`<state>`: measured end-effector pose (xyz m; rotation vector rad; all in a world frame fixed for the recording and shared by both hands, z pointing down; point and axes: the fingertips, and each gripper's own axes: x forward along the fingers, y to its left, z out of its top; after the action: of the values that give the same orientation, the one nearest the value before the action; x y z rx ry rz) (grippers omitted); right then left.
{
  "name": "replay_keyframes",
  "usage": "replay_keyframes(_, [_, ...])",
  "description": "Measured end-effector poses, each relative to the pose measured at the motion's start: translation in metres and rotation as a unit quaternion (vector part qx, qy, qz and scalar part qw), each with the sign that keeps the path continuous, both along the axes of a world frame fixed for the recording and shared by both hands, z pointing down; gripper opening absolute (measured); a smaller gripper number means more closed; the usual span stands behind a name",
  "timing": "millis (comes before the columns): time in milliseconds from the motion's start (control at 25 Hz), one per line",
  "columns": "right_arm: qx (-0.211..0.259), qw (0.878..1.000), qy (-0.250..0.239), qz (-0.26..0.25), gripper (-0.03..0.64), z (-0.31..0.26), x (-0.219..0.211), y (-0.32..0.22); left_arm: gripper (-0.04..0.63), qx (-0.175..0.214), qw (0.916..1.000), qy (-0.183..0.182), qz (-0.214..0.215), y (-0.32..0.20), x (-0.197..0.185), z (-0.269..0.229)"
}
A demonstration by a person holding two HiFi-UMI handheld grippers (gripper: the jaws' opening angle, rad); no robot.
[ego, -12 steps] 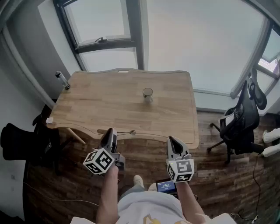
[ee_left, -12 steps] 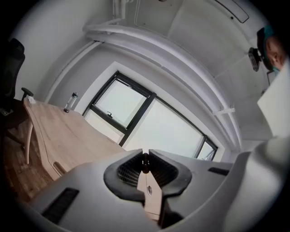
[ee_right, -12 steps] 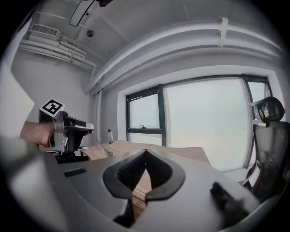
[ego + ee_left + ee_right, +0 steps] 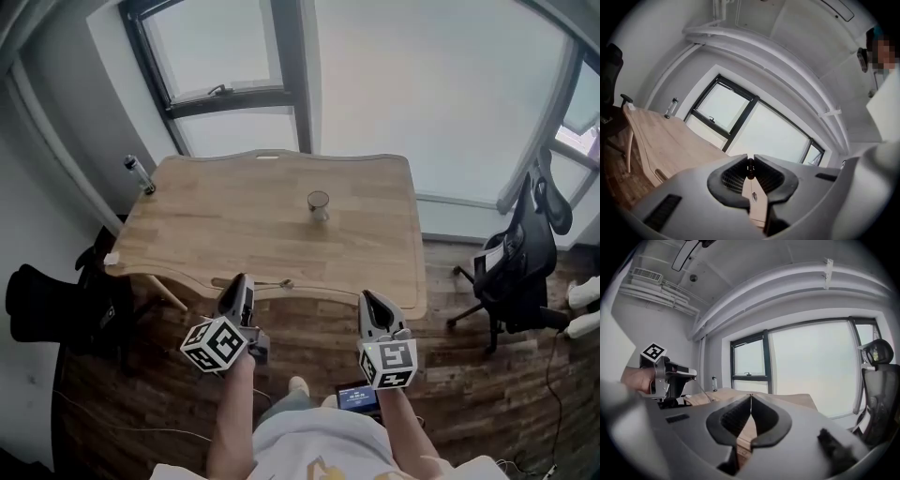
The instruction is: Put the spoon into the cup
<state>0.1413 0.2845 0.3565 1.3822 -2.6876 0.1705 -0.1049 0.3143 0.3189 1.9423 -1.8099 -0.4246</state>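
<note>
Although the goal lies farther out, both tools are held low and close to the person's body, at the near edge of the pale wooden table (image 4: pixel 216 225), from where a reach forward can be begun.

Nearest on the left, the left gripper (image 4: pixel 241 280) is rolled a little to one side. Its jaws are clenched on what is taken to be the handle end of a slim metal spoon (image 4: pixel 272 283). In the left gripper view a small dark piece is seen pinched between the tips, and the jaws are parted only by its thickness. The spoon is carried out to the right of the tips, over the table's near rim (whether its bowl touches the wood cannot be told). A grip at the very end is judged to leave the bowl end free to enter first.

On the right, the right gripper (image 4: pixel 368 298) is held about level with the left and apart from it. Its jaws are pressed together with nothing between them, so it is judged to be kept in reserve, perhaps to steady the target.

Farther off, near the middle of the table and to the right of the spoon, a small clear glass cup (image 4: pixel 318 202) is set upright, well apart from both grippers. At the far left corner a slender clear bottle (image 4: pixel 139 174) is stood, out of the likely path.
</note>
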Motion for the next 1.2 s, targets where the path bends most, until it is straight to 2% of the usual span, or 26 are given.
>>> replay_keyframes(600, [0.000, 1.000, -0.025, -0.002, 0.032, 0.003, -0.008, -0.040, 0.049, 0.003, 0.9999, -0.002, -0.010, -0.028, -0.011, 0.004])
replay_keyframes(960, [0.002, 1.000, -0.009, 0.019, 0.032, 0.010, -0.021, -0.118, 0.049, 0.007, 0.9998, 0.011, 0.017, -0.119, -0.020, 0.016])
replay_keyframes(1200, [-0.009, 0.999, 0.007, 0.034, 0.032, 0.012, -0.047, -0.193, 0.049, -0.001, 0.9992, 0.029, 0.028, -0.204, -0.054, 0.021])
